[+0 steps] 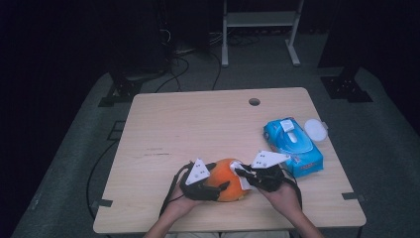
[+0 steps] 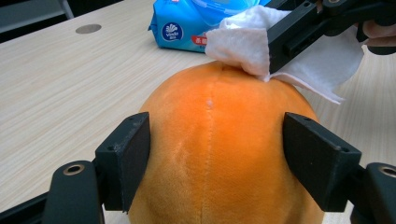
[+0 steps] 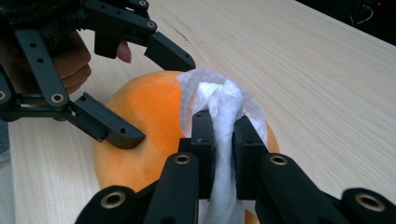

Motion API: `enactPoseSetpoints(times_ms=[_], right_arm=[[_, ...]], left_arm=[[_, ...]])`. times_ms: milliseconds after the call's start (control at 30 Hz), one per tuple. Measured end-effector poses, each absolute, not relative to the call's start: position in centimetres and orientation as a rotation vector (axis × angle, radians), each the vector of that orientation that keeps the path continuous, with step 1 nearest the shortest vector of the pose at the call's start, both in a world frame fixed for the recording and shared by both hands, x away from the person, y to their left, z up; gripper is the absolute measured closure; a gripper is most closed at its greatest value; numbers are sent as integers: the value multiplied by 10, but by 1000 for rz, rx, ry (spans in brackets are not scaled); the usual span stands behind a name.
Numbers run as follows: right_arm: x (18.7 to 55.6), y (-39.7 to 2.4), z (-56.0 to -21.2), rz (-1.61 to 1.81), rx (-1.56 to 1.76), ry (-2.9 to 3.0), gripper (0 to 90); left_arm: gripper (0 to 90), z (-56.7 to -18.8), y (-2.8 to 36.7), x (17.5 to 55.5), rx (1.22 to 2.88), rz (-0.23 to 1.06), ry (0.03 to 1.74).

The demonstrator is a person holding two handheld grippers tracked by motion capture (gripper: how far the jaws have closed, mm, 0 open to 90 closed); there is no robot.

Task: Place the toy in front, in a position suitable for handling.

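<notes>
Orange plush toy (image 1: 225,179) lies on the table (image 1: 198,129) close to the near edge, about mid-width, between both hands. It's a rounded lump, long axis roughly left-right along the near edge; which end is front, cannot tell. A seam runs over its top in the left gripper view. Left gripper (image 1: 210,184) comes in from the left, jaws spread wide and clamped around the toy's left half; its pads (image 2: 125,158) press on opposite flanks of the plush (image 2: 219,154). Right gripper (image 1: 241,172) reaches in from the right, jaws closed tight on a bunched white wipe (image 3: 224,116), which stands between the two pads (image 3: 203,140) and drapes over the toy's right upper side, touching the plush (image 3: 144,135). Further right, blue wipes pack (image 1: 293,141) sits near the right edge, lid flipped open toward that edge. Round cable hole (image 1: 254,101) near the far edge.
</notes>
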State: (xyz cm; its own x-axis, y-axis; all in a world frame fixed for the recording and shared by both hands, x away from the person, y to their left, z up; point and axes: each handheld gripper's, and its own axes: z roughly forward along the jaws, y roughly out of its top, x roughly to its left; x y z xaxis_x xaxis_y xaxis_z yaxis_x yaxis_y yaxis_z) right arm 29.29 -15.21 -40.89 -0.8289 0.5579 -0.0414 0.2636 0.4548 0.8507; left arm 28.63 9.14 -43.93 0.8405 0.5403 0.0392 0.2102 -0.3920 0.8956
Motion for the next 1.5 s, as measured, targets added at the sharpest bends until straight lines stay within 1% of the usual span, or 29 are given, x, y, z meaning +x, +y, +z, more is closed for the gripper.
enactPoseSetpoints(times_ms=[400, 433, 500, 567, 600, 700, 833, 1000, 1133, 1233, 1400, 1500], right_arm=[[300, -161, -413, 1318, 754, 2397, 811], [299, -160, -412, 1315, 754, 2396, 811], [298, -157, -412, 1304, 738, 2397, 810], [293, -152, -410, 1316, 714, 2396, 810], [291, -149, -408, 1331, 692, 2397, 810], [287, -143, -406, 1326, 653, 2406, 810], [296, -154, -411, 1344, 722, 2413, 811], [304, -170, -419, 1319, 815, 2413, 810], [296, -164, -411, 1369, 760, 2420, 810], [292, -157, -413, 1338, 715, 2434, 810], [301, -168, -418, 1323, 802, 2434, 809], [298, -166, -413, 1370, 785, 2424, 809]], left_arm=[[265, -440, 98, 290, 1979, 379, 571], [261, -439, 98, 290, 1975, 376, 568], [205, -434, 97, 290, 1954, 370, 556], [196, -432, 95, 288, 1945, 372, 544], [197, -433, 94, 288, 1953, 375, 541], [250, -437, 94, 289, 1970, 379, 549], [285, -441, 99, 292, 1971, 374, 571], [292, -443, 107, 296, 1956, 355, 601], [292, -444, 111, 298, 1947, 338, 617], [292, -444, 110, 297, 1950, 343, 615], [294, -445, 111, 297, 1947, 339, 618], [294, -445, 110, 298, 1945, 338, 616]])
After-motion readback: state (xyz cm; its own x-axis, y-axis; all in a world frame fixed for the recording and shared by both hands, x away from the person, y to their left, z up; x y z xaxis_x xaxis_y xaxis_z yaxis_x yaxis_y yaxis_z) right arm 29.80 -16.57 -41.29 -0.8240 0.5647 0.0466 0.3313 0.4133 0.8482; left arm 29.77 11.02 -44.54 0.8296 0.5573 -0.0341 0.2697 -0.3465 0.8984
